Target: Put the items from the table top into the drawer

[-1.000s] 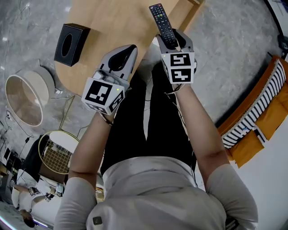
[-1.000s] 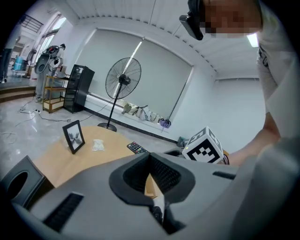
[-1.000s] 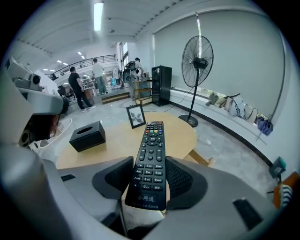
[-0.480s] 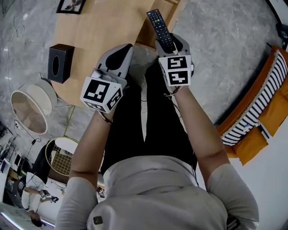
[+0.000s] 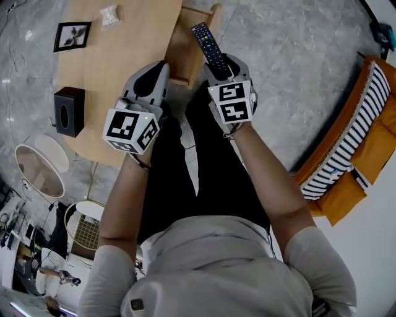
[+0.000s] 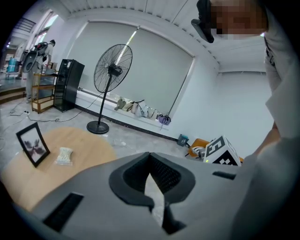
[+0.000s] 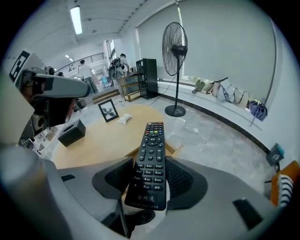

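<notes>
A black remote control [image 5: 208, 46] [image 7: 150, 161] sticks out forward from my right gripper [image 5: 224, 64] [image 7: 151, 176], whose jaws are shut on its lower end. It hangs over the open wooden drawer [image 5: 184, 44] [image 7: 176, 149] at the near edge of the light wooden table [image 5: 117, 68] [image 7: 105, 140]. My left gripper [image 5: 156, 73] [image 6: 150, 158] hovers beside it above the table's edge, jaws together and empty. On the table lie a framed picture [image 5: 72, 36] [image 6: 32, 144] [image 7: 108, 110], a small white packet [image 5: 111, 15] [image 6: 64, 155] [image 7: 124, 119] and a black tissue box [image 5: 68, 111] [image 7: 71, 132].
A round white side table [image 5: 40, 162] and a wire basket [image 5: 83, 224] stand left of the person. A sofa with a striped cushion [image 5: 349, 148] is at the right. A standing fan [image 6: 111, 72] [image 7: 174, 47] stands on the grey floor beyond the table.
Both grippers have moved forward along the table toward the drawer, the remote still held in the right one. The framed picture and packet have come into the head view.
</notes>
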